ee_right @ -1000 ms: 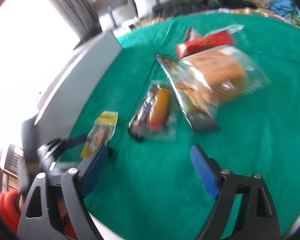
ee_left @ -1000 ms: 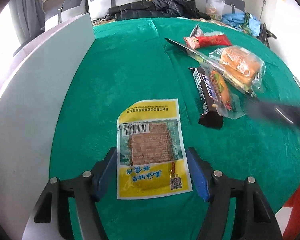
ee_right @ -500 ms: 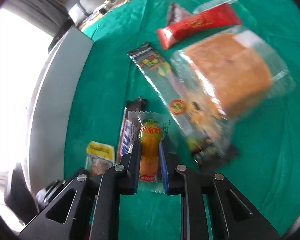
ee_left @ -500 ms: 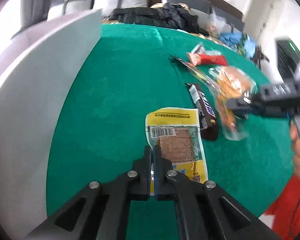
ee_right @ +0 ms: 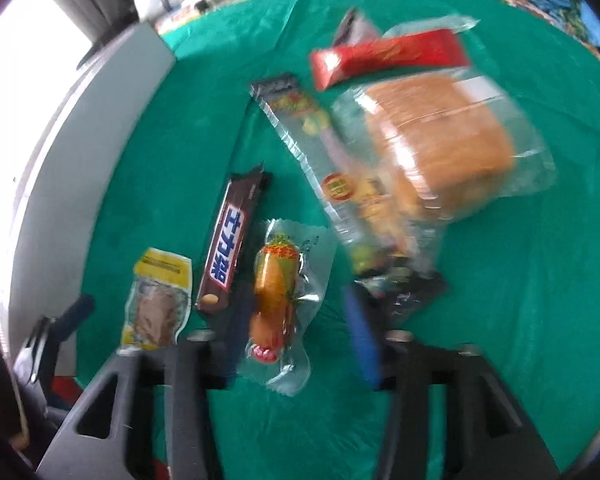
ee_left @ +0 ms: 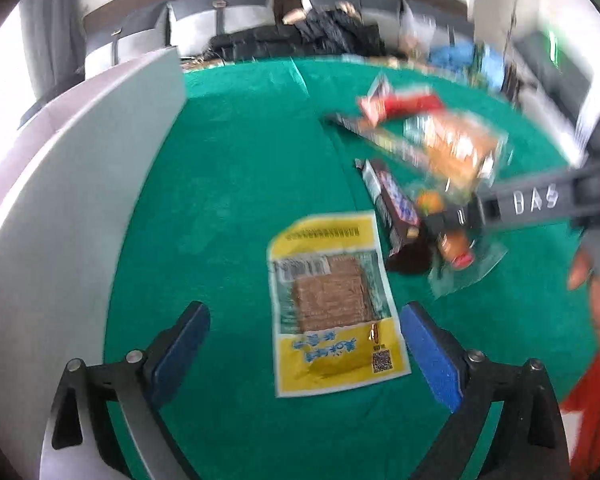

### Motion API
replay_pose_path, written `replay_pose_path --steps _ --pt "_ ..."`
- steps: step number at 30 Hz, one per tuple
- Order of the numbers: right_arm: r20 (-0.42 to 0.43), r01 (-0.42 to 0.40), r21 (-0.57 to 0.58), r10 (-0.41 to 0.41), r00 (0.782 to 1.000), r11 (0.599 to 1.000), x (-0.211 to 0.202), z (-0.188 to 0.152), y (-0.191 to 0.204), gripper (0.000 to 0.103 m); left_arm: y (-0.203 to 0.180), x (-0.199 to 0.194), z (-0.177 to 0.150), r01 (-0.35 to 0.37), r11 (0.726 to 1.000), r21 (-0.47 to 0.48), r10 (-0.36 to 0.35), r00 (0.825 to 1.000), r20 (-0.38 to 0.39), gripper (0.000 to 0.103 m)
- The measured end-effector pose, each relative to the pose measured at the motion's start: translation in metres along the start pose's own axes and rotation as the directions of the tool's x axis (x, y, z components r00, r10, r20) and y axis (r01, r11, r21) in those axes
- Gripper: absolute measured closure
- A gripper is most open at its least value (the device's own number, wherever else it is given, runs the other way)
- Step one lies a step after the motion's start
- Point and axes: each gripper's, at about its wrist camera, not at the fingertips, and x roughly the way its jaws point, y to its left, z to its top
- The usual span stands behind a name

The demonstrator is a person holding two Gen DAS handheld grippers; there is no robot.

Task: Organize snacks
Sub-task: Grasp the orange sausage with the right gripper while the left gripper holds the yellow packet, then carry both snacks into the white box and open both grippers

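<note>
On the green tablecloth (ee_left: 240, 184) my snacks lie in a loose row, and I read them from nine o'clock across to three. First comes the yellow packet (ee_left: 332, 308), flat, with a barcode strip, a clear window showing a brown ridged slab, and a QR square on its yellow near end. My left gripper (ee_left: 304, 340) has just been opening and now stands wide, its blue pads either side of the packet's near end without touching it. Just past the packet, toward two o'clock from it, lies the dark chocolate bar (ee_right: 230, 244) with blue-and-white lettering, long axis running away from me. Right beside that is the orange sausage (ee_right: 276, 292) in its clear crinkled wrapper, red at the near tip. My right gripper (ee_right: 296, 320) has also just been opening; its pads flank the sausage and look clear of it (blur makes this hard to judge). Further toward three o'clock a long clear packet (ee_right: 332, 184) lies on a slant, its near end dark, with the bagged bread (ee_right: 440, 140) overlapping its right edge. At twelve o'clock from the bread sits a red wrapper (ee_right: 388, 60). A grey panel (ee_left: 68, 208) walls off the nine o'clock side of the cloth.
</note>
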Motion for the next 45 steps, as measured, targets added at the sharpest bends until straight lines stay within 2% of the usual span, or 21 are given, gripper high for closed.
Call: replay_pose_path --steps 1,3,5,7,11,12,13,17,21,24,26,28,31,32,33,34,36,37,40,43,45 --pt "0.025 0.028 -0.030 -0.027 0.999 0.999 0.001 0.002 0.007 0.045 -0.007 0.008 -0.001 -0.014 0.999 0.029 0.015 0.999 -0.031 0.004" --pt "0.006 0.084 -0.122 -0.084 0.996 0.989 0.008 0.005 0.025 0.058 -0.011 0.011 -0.002 -0.036 0.998 0.045 0.037 0.999 -0.021 0.001" --pt "-0.004 0.077 -0.139 -0.078 0.997 0.987 0.007 0.005 0.028 0.069 0.000 0.008 0.000 0.007 1.000 -0.009 -0.007 1.000 -0.026 0.024" --pt "0.002 0.053 -0.085 -0.053 0.999 0.995 -0.004 0.006 0.015 0.081 0.005 0.003 0.002 -0.012 1.000 -0.006 0.012 1.000 -0.015 0.066" --pt "0.022 -0.030 0.034 0.029 0.999 0.999 -0.027 -0.002 -0.017 0.081 0.022 -0.003 -0.002 0.108 0.989 -0.096 -0.108 0.994 0.003 0.081" --pt "0.034 -0.095 0.077 0.093 0.995 0.992 -0.032 -0.005 -0.025 0.081 0.025 -0.005 -0.002 0.146 0.982 -0.118 -0.146 0.989 0.008 0.093" --pt "0.053 -0.170 0.120 0.164 0.985 0.978 -0.037 -0.008 -0.033 0.081 0.028 -0.007 -0.002 0.180 0.974 -0.140 -0.180 0.984 0.015 0.094" --pt "0.127 -0.317 0.217 0.295 0.947 0.924 -0.056 -0.016 -0.052 0.081 0.039 -0.029 0.001 0.306 0.926 -0.222 -0.291 0.952 0.096 0.094" --pt "0.178 -0.392 0.215 0.359 0.916 0.894 -0.079 -0.019 -0.052 0.081 0.054 -0.043 0.006 0.371 0.875 -0.310 -0.340 0.928 0.150 0.094" --pt "0.213 -0.455 0.189 0.416 0.884 0.870 -0.104 -0.023 -0.031 0.081 0.082 -0.078 0.011 0.434 0.810 -0.395 -0.359 0.899 0.251 0.094" --pt "0.228 -0.503 0.148 0.465 0.855 0.852 -0.119 -0.013 -0.005 0.081 0.112 -0.110 0.016 0.446 0.782 -0.435 -0.319 0.887 0.334 0.094" --pt "0.231 -0.545 0.060 0.520 0.823 0.836 -0.140 0.004 0.039 0.081 0.142 -0.134 0.020 0.413 0.784 -0.464 -0.254 0.895 0.367 0.094" --pt "0.205 -0.577 -0.060 0.576 0.792 0.815 -0.153 0.027 0.115 0.080 0.190 -0.159 0.021 0.257 0.827 -0.499 -0.085 0.936 0.341 0.093" --pt "0.194 -0.574 -0.096 0.580 0.791 0.814 -0.154 0.036 0.141 0.080 0.208 -0.164 0.019 0.177 0.840 -0.513 -0.011 0.951 0.310 0.092" --pt "0.186 -0.565 -0.138 0.581 0.792 0.814 -0.154 0.043 0.170 0.079 0.219 -0.165 0.017 0.116 0.843 -0.525 0.043 0.959 0.281 0.083" --pt "0.187 -0.555 -0.176 0.581 0.792 0.813 -0.153 0.049 0.197 0.078 0.230 -0.165 0.014 0.057 0.844 -0.534 0.087 0.967 0.241 0.057" --pt "0.212 -0.490 -0.226 0.534 0.818 0.842 -0.149 0.057 0.234 0.045 0.250 -0.163 0.004 -0.062 0.829 -0.556 0.171 0.974 0.148 0.019" --pt "0.232 -0.450 -0.238 0.501 0.834 0.860 -0.148 0.058 0.242 0.033 0.254 -0.166 -0.002 -0.093 0.823 -0.561 0.204 0.969 0.138 0.018" --pt "0.317 -0.341 -0.255 0.411 0.854 0.905 -0.152 0.052 0.235 0.034 0.247 -0.178 -0.018 -0.115 0.829 -0.547 0.233 0.961 0.151 0.017" --pt "0.362 -0.197 -0.285 0.295 0.884 0.938 -0.142 0.021 0.193 0.032 0.212 -0.185 -0.016 -0.075 0.868 -0.491 0.197 0.959 0.202 0.016" --pt "0.389 -0.041 -0.287 0.156 0.908 0.957 -0.118 -0.016 0.147 0.032 0.173 -0.185 -0.006 -0.013 0.912 -0.409 0.120 0.965 0.235 0.015"
